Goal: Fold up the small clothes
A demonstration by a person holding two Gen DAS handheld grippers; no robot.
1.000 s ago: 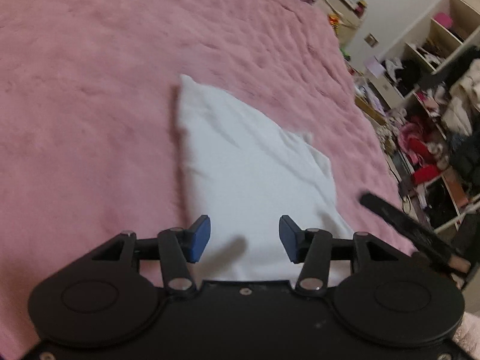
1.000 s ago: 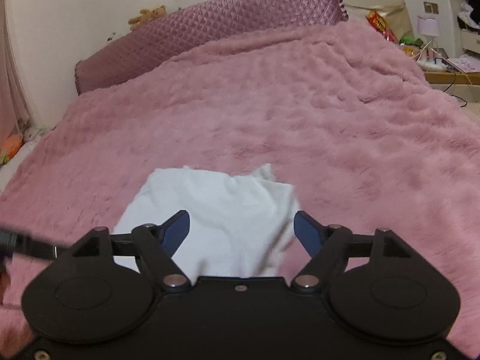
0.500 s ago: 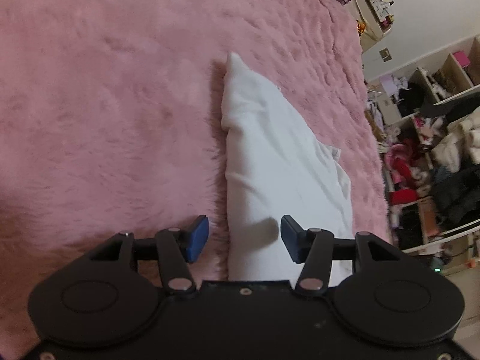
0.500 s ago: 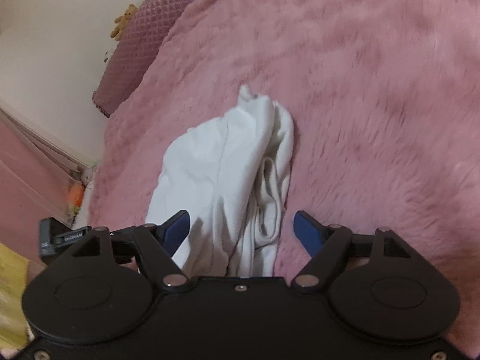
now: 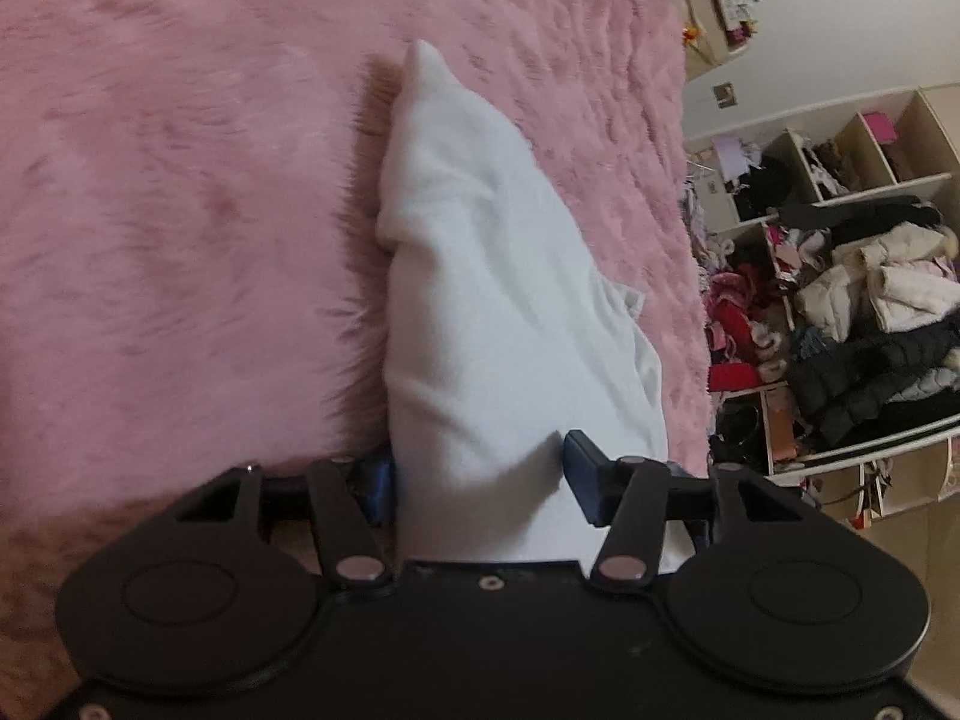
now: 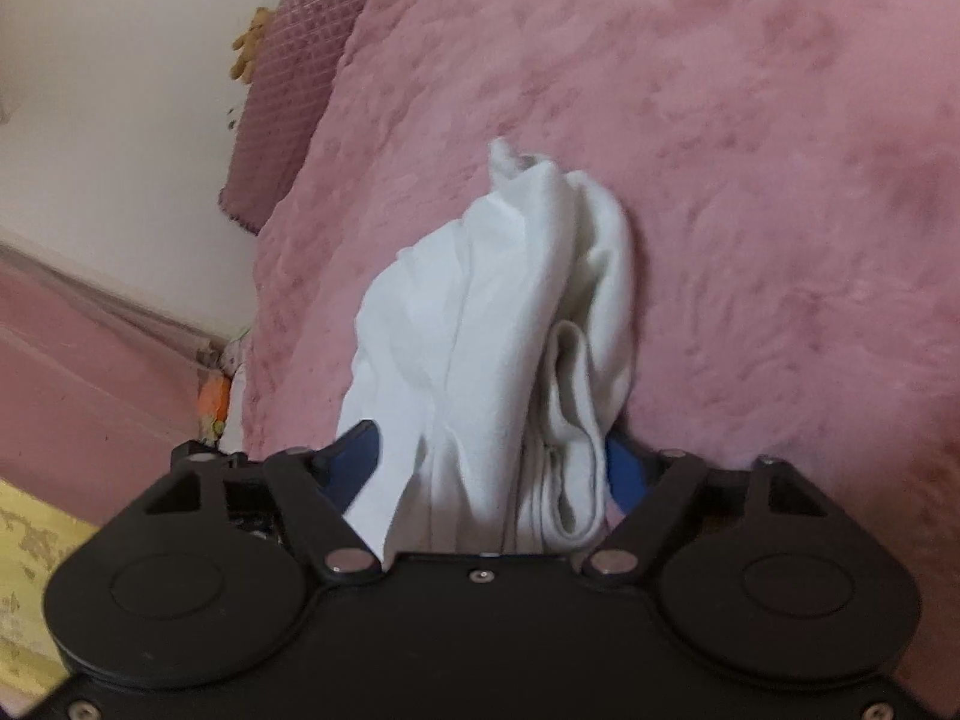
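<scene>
Pink plush blanket [image 5: 180, 210] covers the bed in both wrist views, with a white garment [image 5: 480, 300] lying folded on it, stretching away from each claw.

From the left wrist view, the left claw [image 5: 477, 480] tilts downward toward the bed, rolled so that the room beyond stands sideways. Its blue pads [image 5: 378, 483] flank the near end of the garment, the cloth filling the gap and both pads touching its sides; the claw pinches the folded edge. To the right of this claw, past the bed's edge, cluttered shelves [image 5: 840, 300] hold heaps of clothing.

From the right wrist view, the right claw [image 6: 492, 468] also points downward and is rolled, a quilted purple pillow [image 6: 288, 90] far off to its upper left against the wall. Its jaws are closing, with the garment's bunched, layered end between them; the right pad is touching the rolled hem, while the left pad sits just beside the cloth.
</scene>
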